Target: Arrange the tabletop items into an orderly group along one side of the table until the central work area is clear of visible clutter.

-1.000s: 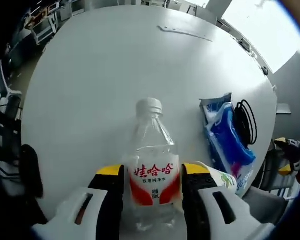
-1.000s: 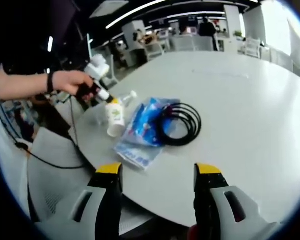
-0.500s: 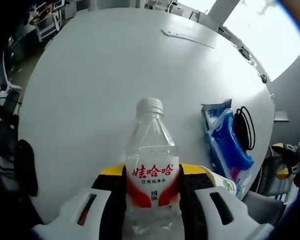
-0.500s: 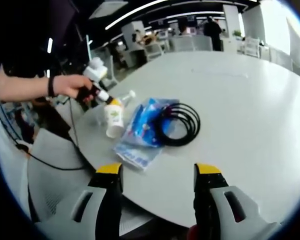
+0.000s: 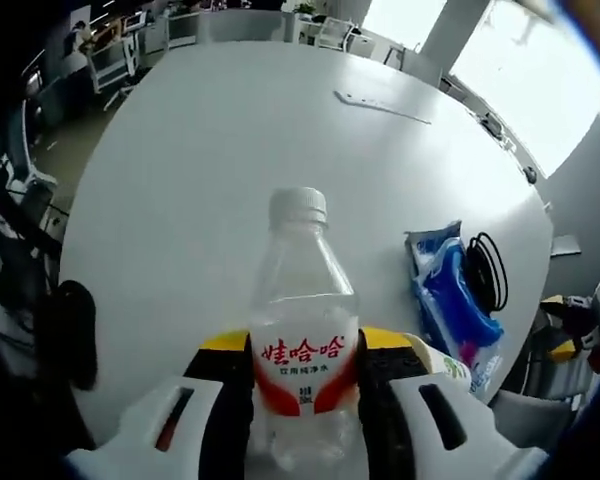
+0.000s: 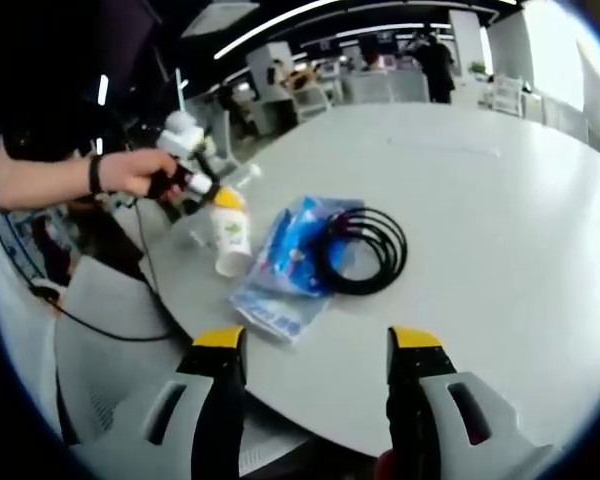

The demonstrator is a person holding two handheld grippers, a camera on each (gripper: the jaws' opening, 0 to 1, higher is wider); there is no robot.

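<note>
Left tongs (image 5: 302,385) are being kept clamped on the water bottle (image 5: 300,330); right tongs (image 6: 315,400) are being held agape.

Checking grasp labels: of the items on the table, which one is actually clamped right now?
The clear water bottle, red label, white cap, sits between the left gripper jaws. The blue packet, black cable coil and paper cup lie free.

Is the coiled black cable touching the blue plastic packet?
Touching. The right gripper view shows the coiled black cable lying partly on top of the blue plastic packet, its loop overlapping the packet's edge.
</note>
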